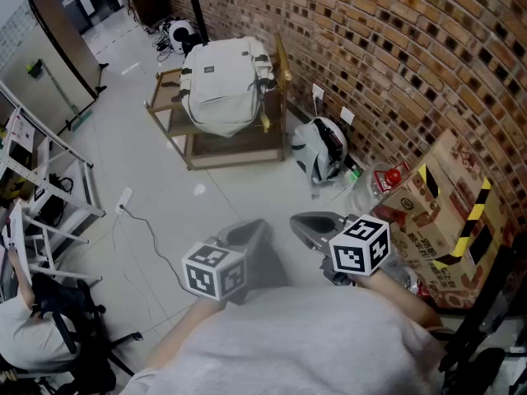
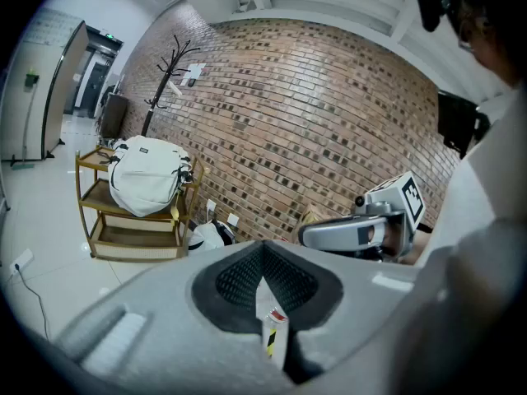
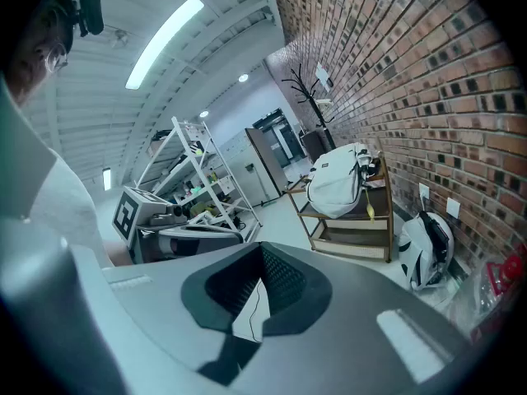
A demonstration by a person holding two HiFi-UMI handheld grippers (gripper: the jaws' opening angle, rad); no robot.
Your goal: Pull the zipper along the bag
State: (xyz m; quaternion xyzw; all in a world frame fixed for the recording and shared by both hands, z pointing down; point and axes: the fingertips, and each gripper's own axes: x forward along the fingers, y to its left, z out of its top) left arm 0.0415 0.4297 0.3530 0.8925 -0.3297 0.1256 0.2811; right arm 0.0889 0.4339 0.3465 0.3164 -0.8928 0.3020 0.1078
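So: both tongs shut & empty, bag well off on its cart.
Left tongs [image 2: 263, 280] and right tongs [image 3: 262, 282] are held side by side close to the person's body, tilted a bit down, jaws together w/ nothing between them. White bag [image 1: 221, 85] sits on a wooden cart [image 1: 239, 156] across the floor [image 1: 165, 188], up against the brick wall [image 1: 395, 39], well apart from both tongs. Its zip is too small to make out from here. White-black item [image 1: 317, 146] lies on the floor just beside the cart, by the wall. Cardboard box [image 1: 445, 220] w/ yellow-black tape stands near the right tongs. Coat stand [image 2: 160, 97] rises behind the cart.
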